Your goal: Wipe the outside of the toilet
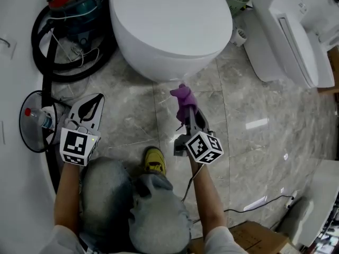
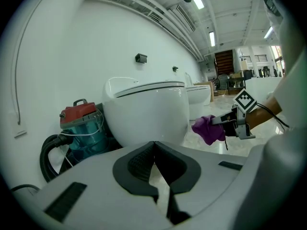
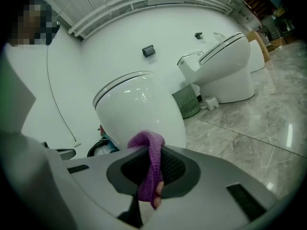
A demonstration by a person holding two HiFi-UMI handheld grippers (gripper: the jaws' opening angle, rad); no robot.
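A white toilet (image 1: pixel 169 28) with its lid down stands on the marble floor; it also shows in the left gripper view (image 2: pixel 146 111) and the right gripper view (image 3: pixel 139 111). My right gripper (image 1: pixel 186 106) is shut on a purple cloth (image 1: pixel 183 97), held just in front of the bowl's front curve and a little short of it. The cloth (image 3: pixel 151 169) hangs down between the jaws, and it shows from the side as well (image 2: pixel 208 130). My left gripper (image 1: pixel 89 106) is shut with nothing in it, held off to the left of the toilet.
A red-topped canister vacuum (image 1: pixel 74 4) with a black hose (image 1: pixel 42 41) sits left of the toilet by the wall. A second white toilet (image 1: pixel 291 30) stands at right, with a small bin (image 3: pixel 187 101) between them. A cable (image 1: pixel 254 205) trails on the floor.
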